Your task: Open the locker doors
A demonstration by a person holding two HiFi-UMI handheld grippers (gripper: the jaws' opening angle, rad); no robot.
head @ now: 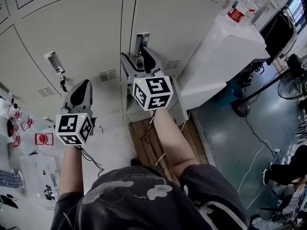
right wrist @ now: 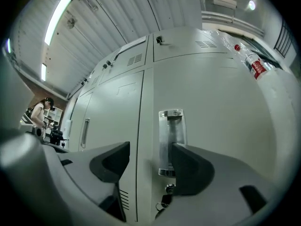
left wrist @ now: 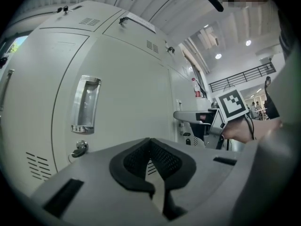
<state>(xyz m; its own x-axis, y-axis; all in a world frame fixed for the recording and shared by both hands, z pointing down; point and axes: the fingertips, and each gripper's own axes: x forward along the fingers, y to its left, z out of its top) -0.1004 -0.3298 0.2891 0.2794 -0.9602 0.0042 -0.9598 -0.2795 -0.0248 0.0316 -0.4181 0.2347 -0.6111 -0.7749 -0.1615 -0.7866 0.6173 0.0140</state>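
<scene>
Grey lockers fill the head view, all doors closed. The right door carries a metal recessed handle with a keyed lock below it. My right gripper stands open just short of that handle; its right finger overlaps the handle's lower part and holds nothing. The left door has its own handle and key. My left gripper is shut and empty, below and right of that handle. In the left gripper view, the left gripper has its pads together.
A white counter with a plastic bottle stands against the lockers at the right. A wooden pallet lies on the floor below my right arm. A fan and cables sit farther right; small clutter lies at the left.
</scene>
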